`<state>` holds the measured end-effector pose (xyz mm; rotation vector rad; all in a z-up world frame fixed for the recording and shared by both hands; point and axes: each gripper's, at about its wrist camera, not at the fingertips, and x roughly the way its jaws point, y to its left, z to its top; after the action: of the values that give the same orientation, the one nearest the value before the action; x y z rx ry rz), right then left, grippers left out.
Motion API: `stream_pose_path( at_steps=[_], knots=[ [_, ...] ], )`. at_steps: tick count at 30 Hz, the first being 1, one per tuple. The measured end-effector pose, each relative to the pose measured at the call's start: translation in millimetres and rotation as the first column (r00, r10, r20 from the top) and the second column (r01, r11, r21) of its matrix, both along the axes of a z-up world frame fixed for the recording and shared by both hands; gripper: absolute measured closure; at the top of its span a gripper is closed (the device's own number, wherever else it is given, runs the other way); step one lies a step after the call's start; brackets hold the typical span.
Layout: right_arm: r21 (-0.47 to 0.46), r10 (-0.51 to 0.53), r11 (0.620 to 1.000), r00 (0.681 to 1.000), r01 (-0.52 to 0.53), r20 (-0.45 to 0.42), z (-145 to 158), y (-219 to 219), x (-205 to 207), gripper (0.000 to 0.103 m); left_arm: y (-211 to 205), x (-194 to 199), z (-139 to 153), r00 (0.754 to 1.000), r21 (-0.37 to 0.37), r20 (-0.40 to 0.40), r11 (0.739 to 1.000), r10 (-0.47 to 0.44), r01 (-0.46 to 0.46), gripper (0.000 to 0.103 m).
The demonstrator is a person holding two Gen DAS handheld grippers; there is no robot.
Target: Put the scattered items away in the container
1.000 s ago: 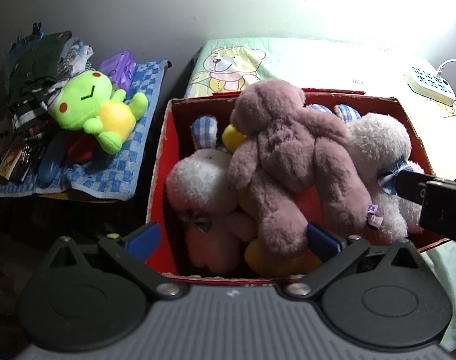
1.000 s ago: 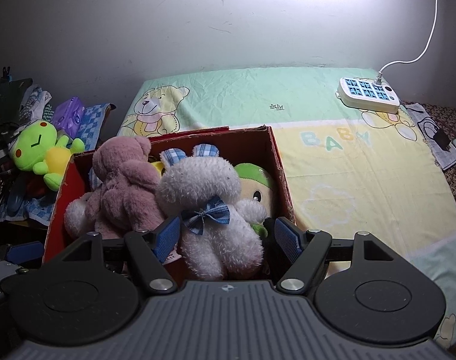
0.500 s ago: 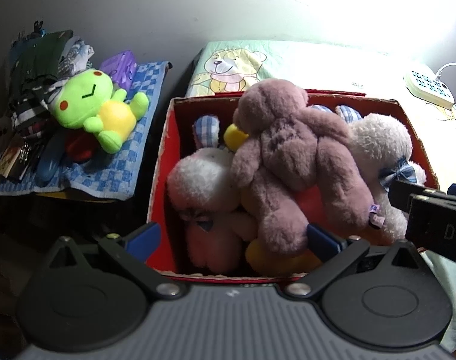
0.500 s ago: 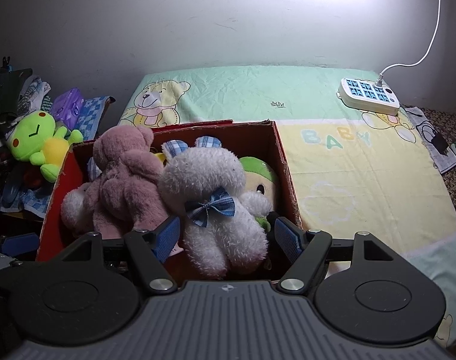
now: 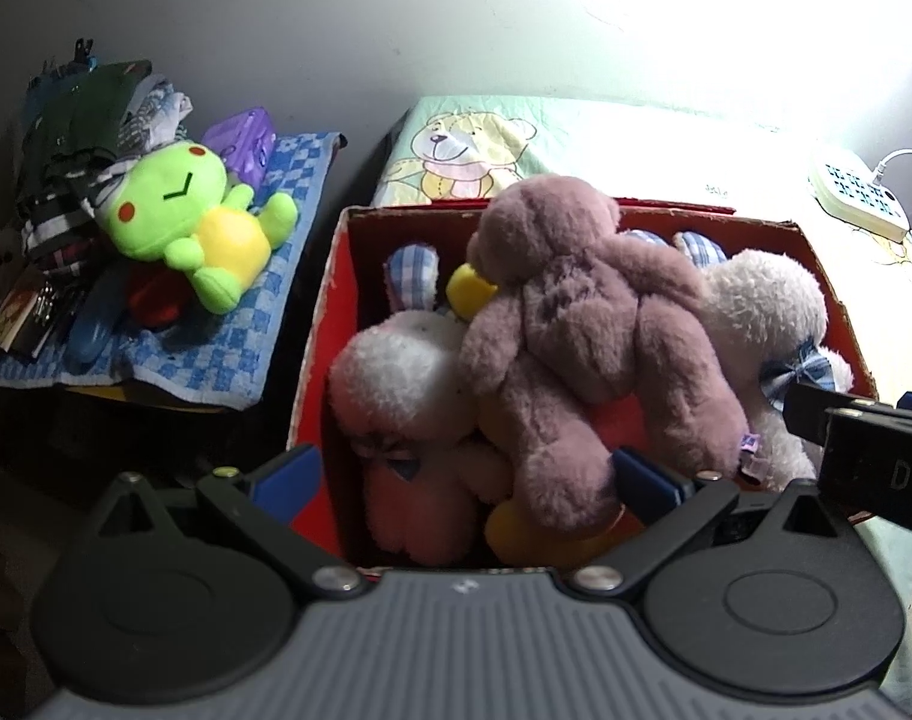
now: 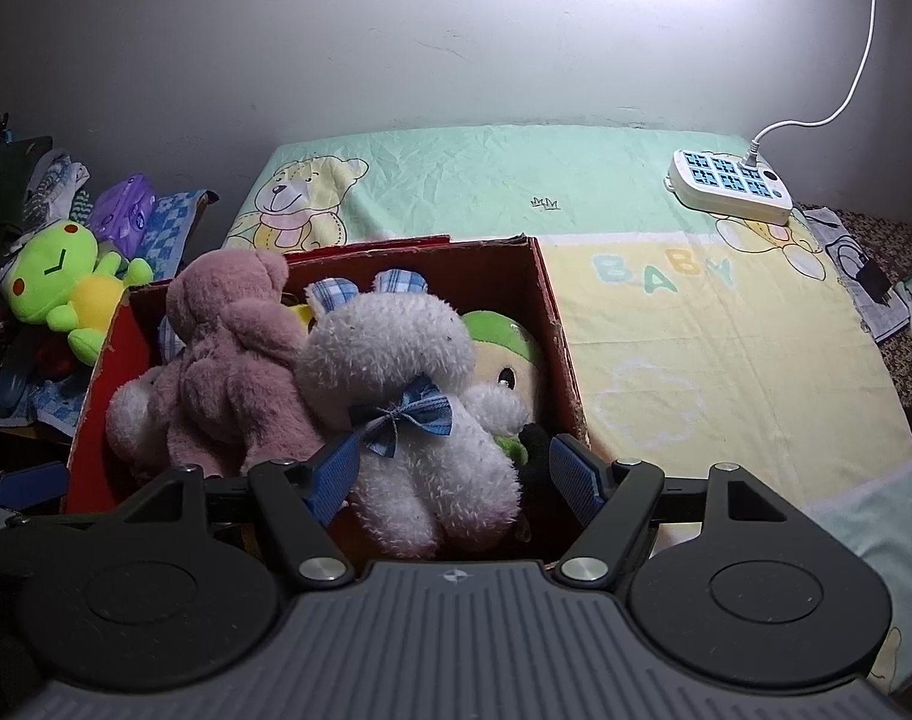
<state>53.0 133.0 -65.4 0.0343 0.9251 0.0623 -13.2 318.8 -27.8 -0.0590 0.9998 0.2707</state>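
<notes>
Toys are seen packed in the red box (image 6: 552,324) on the bed: pink bear (image 5: 588,324), white bunny (image 6: 408,384), others beneath. Green frog plush (image 5: 192,216) is left outside on the checked cloth (image 5: 228,348), possibly unintended clutter. Left gripper (image 5: 462,471) and right gripper (image 6: 450,474) fingers are spread, nothing grasped.

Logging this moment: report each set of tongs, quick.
Left tongs: open, holding nothing, over the red box.
Right tongs: open, holding nothing.
</notes>
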Motion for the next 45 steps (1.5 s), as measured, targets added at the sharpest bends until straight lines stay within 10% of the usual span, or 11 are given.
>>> stream_pose_path(
  at_steps=[45],
  knots=[
    [0.000,0.016,1.000,0.999,-0.016,-0.037,-9,-5,-2,0.030,-7,-1,-8,0.998,-0.011,-0.055,1.000,-0.029,0.029,0.000]
  ],
)
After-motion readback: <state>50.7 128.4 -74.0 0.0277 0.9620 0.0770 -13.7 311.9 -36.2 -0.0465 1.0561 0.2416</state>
